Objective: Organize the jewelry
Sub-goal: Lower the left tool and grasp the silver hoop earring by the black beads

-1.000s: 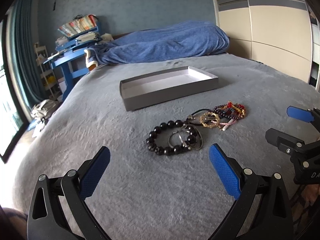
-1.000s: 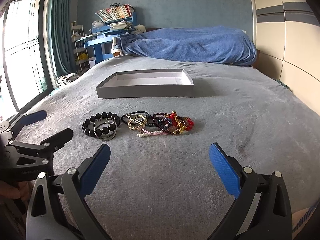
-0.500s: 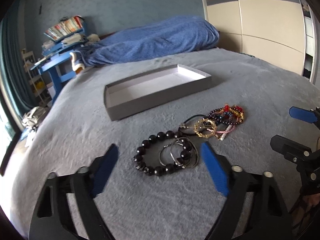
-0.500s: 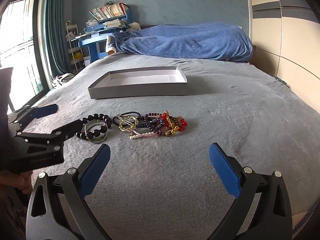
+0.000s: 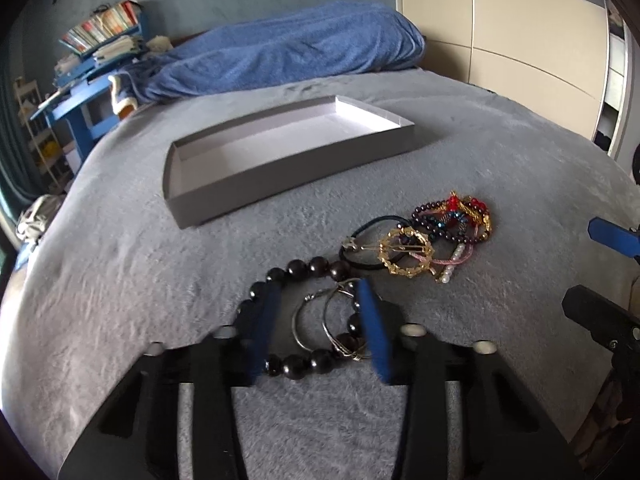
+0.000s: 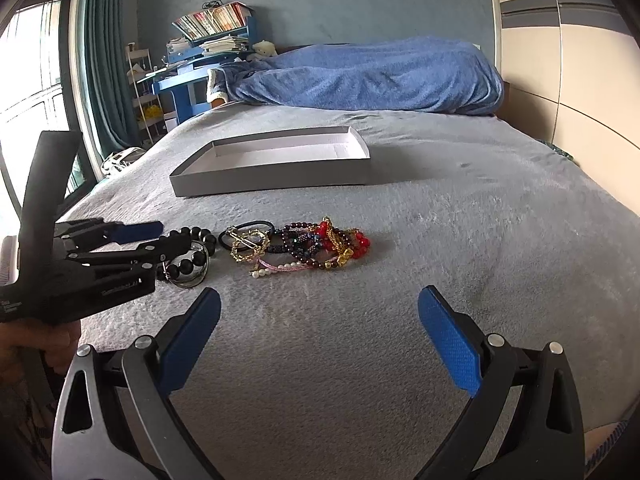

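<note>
Grey plush covered the bed (image 5: 120, 264), and on it lay the jewelry, strung in a loose row in front of a shallow grey tray (image 5: 280, 176) with a pale inside.

The left wrist view looked down on the near end of the row. The left hand-held gripper (image 5: 318, 324) had just been closing, its blue pads (image 5: 264, 328) now narrowed around a black bead bracelet (image 5: 304, 272) and two silver hoops (image 5: 320, 320) lying inside its ring. One pad sat over the bracelet's left side, the other over its right, but whether the pads pressed on the beads could not be told; a gap showed between them. Beyond lay a black hair tie (image 5: 360, 248), a gold ring-shaped piece (image 5: 406, 254), a pink and pearl strand (image 5: 452, 264) and a tangle of dark, red and gold beads (image 5: 456, 216). At the right edge, only the tips of the right hand-held gripper (image 5: 600, 268) showed.

The right wrist view gave what the first could not: the left tool from the side, low over the bracelet (image 6: 192, 248), with part of a hand (image 6: 48, 344) below it. It also showed the whole row side-on, the bead tangle (image 6: 324, 244) at its right end, and the tray (image 6: 272, 178) well behind, holding nothing that showed. The right hand-held gripper (image 6: 320, 336) stood spread wide over bare bedding, near the row but apart from it, with nothing between its pads. A blue blanket (image 6: 360, 76) was heaped at the far end of the bed, and a window (image 6: 32, 80) with a teal curtain (image 6: 100, 72) showed only here.
</note>
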